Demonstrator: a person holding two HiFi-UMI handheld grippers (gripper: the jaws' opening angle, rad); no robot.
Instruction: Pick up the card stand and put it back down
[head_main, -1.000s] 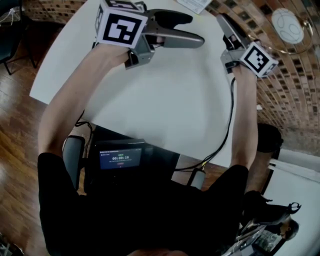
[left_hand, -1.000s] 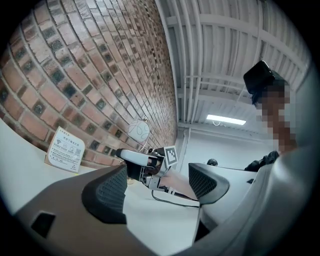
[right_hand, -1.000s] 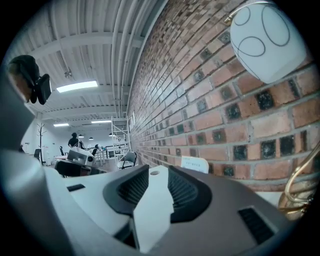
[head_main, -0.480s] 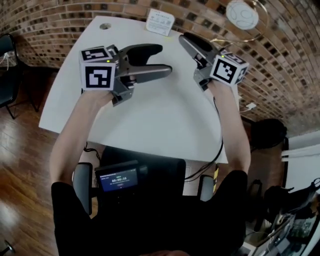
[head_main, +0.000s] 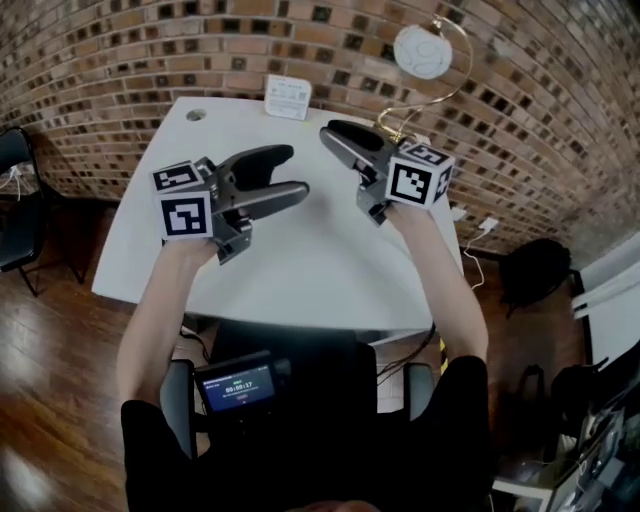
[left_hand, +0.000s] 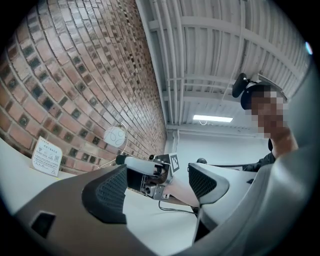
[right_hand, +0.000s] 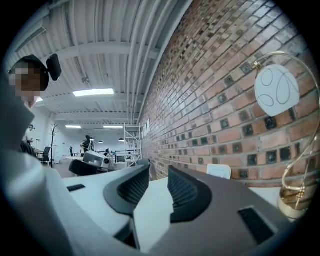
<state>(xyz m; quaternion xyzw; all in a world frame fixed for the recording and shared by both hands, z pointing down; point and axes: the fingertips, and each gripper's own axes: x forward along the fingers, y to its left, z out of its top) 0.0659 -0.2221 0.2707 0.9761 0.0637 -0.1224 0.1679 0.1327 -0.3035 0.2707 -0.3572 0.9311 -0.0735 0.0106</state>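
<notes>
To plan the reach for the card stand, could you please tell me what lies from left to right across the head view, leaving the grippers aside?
black chair → small round cap in the tabletop → card stand → gold arched lamp with a white disc → dark bag on the floor
</notes>
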